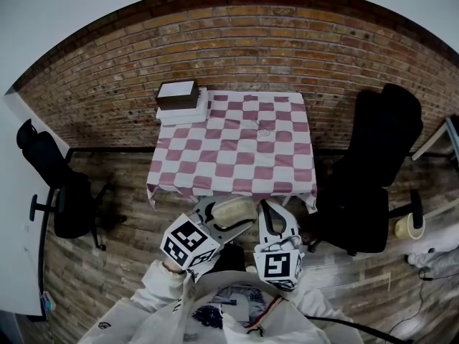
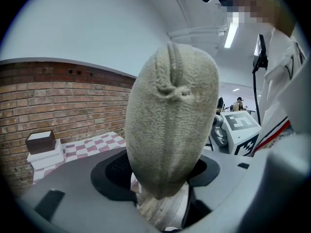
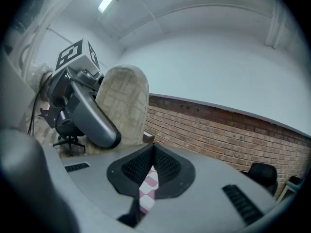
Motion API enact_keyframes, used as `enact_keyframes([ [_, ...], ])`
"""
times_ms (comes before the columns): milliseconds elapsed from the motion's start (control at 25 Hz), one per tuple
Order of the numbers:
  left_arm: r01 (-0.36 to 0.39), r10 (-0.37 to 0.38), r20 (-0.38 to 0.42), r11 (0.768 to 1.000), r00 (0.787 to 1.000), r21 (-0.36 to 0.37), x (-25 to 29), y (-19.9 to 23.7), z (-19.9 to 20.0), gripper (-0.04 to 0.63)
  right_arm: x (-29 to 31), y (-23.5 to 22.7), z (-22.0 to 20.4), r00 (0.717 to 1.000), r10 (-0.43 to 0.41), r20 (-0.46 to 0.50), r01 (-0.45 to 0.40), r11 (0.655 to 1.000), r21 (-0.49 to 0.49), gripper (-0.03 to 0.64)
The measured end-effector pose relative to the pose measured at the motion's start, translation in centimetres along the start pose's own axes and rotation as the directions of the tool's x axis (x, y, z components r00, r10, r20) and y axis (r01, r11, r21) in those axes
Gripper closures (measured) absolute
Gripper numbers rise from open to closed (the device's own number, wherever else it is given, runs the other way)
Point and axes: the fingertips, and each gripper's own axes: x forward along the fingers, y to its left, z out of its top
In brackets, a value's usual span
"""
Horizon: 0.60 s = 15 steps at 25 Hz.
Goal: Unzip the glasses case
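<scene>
Left gripper point(image 1: 221, 218), held off the near edge of the square table in a pink-and-white checked cloth point(image 1: 233, 156), is clamped on one end of the beige, fuzzy, oblong glasses case point(image 2: 170, 125). Right gripper point(image 3: 152, 152), just beside the case, has its jaws pressed together on nothing.
</scene>
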Motion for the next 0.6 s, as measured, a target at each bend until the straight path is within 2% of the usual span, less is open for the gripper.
enact_keyframes([
  [200, -0.007, 0.008, -0.038, 1.000, 0.999, 0.027, 0.5, -0.1, -0.8, 0.310, -0.2, -0.1, -0.1, 1.000, -0.009, 0.001, 0.009, 1.000, 0.002, 0.604],
  [360, -0.001, 0.003, -0.054, 1.000, 0.999, 0.026, 0.9, -0.4, -1.3, 0.310, -0.4, -0.4, 0.3, 1.000, -0.008, 0.005, 0.008, 0.999, -0.041, 0.604],
  [600, 0.002, 0.001, -0.081, 0.999, 0.997, 0.035, 1.3, -0.5, -1.9, 0.310, -0.7, -0.5, 0.1, 1.000, -0.021, 0.003, 0.021, 1.000, -0.014, 0.604],
])
